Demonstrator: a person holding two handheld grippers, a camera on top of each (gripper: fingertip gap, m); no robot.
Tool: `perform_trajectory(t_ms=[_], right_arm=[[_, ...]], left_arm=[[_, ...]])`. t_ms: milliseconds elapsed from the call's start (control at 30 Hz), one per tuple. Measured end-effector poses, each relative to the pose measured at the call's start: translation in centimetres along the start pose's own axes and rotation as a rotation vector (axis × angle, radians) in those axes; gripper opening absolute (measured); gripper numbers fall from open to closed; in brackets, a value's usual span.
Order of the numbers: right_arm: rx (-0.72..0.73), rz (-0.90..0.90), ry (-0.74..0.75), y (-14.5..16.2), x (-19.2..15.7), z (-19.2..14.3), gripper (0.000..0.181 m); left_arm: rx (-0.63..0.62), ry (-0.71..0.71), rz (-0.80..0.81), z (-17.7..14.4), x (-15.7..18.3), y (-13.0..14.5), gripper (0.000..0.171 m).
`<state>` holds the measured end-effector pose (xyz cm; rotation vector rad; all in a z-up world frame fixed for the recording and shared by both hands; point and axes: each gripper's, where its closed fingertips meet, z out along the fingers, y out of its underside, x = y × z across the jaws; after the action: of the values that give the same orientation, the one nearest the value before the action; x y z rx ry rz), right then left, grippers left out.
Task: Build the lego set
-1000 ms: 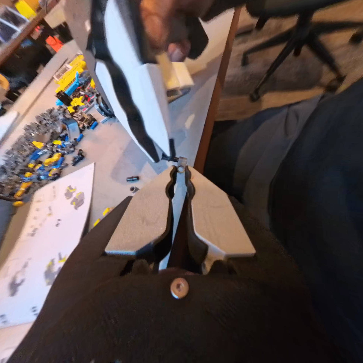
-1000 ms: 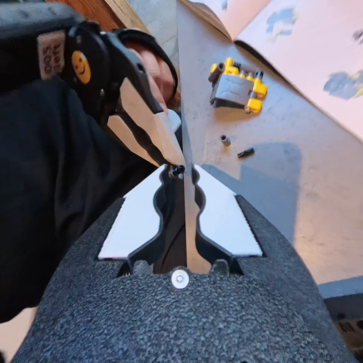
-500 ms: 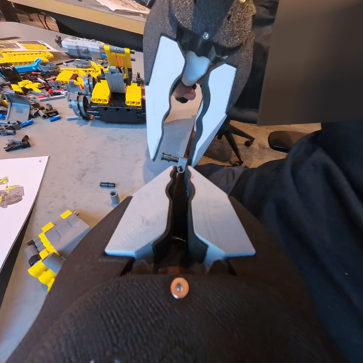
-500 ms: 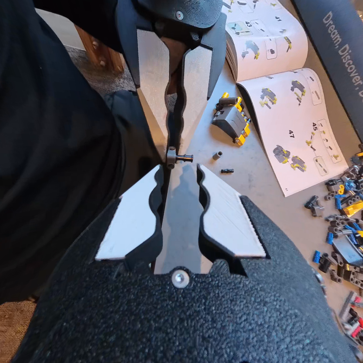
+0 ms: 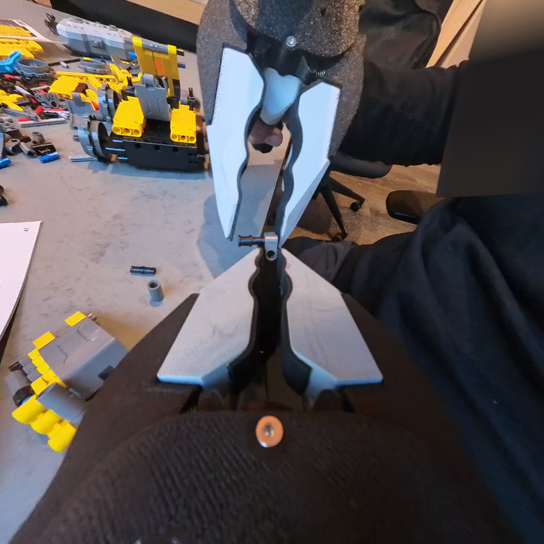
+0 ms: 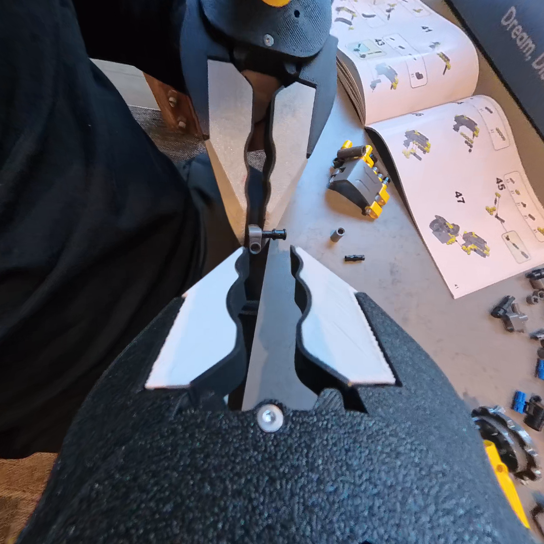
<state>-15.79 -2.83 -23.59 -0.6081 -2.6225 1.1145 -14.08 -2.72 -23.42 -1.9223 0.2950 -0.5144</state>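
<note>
My left gripper [image 5: 270, 253] is shut on a small grey connector [image 5: 270, 245], held in the air over the table's edge. A black pin [image 5: 248, 240] sticks out of the connector sideways. My right gripper [image 6: 268, 250] is open and empty, and faces the left one tip to tip. In the left wrist view the right gripper [image 5: 254, 239] comes down from above with its fingertips either side of the pin and connector. In the right wrist view the left gripper [image 6: 256, 228] holds the connector [image 6: 255, 242] with the pin [image 6: 275, 234] pointing right, just ahead of my open jaws.
On the grey table [image 5: 103, 212] lie a loose black pin [image 5: 143, 270], a grey bush [image 5: 155, 290], a small grey-and-yellow assembly [image 5: 61, 379] and a yellow-and-black vehicle model [image 5: 153, 123]. An open instruction booklet [image 6: 459, 188] and loose parts [image 6: 512, 318] lie to the right. An office chair [image 5: 353, 188] stands beyond. The grippers are tip to tip, or close to it. It is some 5 centimetres from my right tips to the grey bush [image 5: 155, 290].
My right gripper was shut on the black pin at the connector; it has opened and let go. The pin stays in the connector. Both grippers have turned to face each other.
</note>
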Motion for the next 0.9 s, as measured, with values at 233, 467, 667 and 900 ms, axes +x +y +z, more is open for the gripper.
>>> perform_trajectory(t_ms=[233,467,667,900], right_arm=[[-0.010,-0.042,-0.069,0.0,-0.9,-0.2,0.033],[-0.007,-0.051,-0.114,0.0,-1.7,0.2,0.028],[-0.018,-0.064,-0.118,0.3,-2.1,0.6,0.024],[-0.002,-0.023,-0.083,0.4,-1.5,0.8,0.024]], left_arm=[[-0.044,0.042,0.025,0.3,0.7,0.8,0.006],[-0.063,0.052,0.086,0.4,1.3,1.0,0.006],[-0.102,0.053,0.088,0.6,1.3,1.6,0.006],[-0.094,0.011,0.092,0.3,0.7,1.4,0.006]])
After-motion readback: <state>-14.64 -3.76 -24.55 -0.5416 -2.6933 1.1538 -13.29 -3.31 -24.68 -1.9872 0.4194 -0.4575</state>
